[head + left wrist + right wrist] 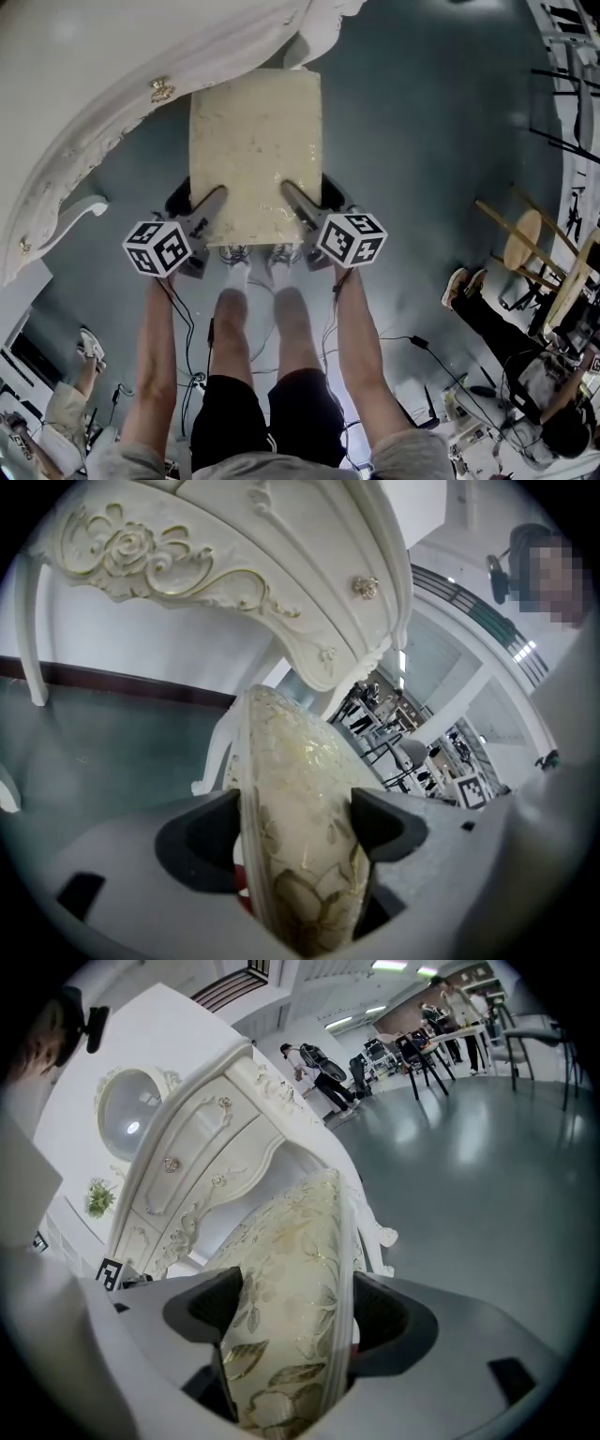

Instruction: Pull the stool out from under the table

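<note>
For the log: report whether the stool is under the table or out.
Mostly out: the stool sits clear of the table, far end beside it.

I am counting two grippers, the left gripper (211, 202) and the right gripper (295, 197), each carrying one cube (157, 247). I am seeing one table (94, 84) showing two knobs (171, 1163), two stools, a cream stool (255, 141) and a wooden stool (521, 239), and two other people (525, 375).

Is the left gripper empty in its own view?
No, the left gripper has its fingers pressed on both sides of the stool seat's edge.
</note>
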`<state>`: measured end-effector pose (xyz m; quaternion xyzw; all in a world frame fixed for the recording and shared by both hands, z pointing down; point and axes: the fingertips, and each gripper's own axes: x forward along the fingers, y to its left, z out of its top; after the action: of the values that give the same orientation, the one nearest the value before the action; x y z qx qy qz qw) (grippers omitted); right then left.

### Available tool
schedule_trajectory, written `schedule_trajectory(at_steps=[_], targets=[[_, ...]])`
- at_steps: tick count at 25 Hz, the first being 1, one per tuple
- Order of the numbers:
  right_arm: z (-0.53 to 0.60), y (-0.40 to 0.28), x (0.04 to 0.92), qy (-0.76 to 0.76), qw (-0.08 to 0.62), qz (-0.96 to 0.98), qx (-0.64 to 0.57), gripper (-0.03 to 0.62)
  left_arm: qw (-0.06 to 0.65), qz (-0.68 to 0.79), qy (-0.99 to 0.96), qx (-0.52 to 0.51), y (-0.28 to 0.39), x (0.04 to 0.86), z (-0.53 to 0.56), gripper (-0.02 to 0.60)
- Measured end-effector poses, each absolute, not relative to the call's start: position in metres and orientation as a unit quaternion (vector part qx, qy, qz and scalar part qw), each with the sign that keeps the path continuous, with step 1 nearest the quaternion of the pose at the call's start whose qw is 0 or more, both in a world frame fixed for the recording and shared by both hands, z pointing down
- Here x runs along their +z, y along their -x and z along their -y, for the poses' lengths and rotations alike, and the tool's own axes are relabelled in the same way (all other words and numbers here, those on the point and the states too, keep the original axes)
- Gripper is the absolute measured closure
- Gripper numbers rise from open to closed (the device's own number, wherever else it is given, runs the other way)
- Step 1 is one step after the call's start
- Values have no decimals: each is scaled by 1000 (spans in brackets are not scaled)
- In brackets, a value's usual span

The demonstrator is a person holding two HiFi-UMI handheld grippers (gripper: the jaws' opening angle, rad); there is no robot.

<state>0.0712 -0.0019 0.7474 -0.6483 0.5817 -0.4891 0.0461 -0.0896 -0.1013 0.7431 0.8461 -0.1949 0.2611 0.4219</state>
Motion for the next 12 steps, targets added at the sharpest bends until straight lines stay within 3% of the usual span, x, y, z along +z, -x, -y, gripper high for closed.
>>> schedule_trajectory(at_steps=[12], targets=[[-82, -115, 722, 699, 80, -531, -472, 203, 397, 124, -864, 283, 29, 721, 42, 210]])
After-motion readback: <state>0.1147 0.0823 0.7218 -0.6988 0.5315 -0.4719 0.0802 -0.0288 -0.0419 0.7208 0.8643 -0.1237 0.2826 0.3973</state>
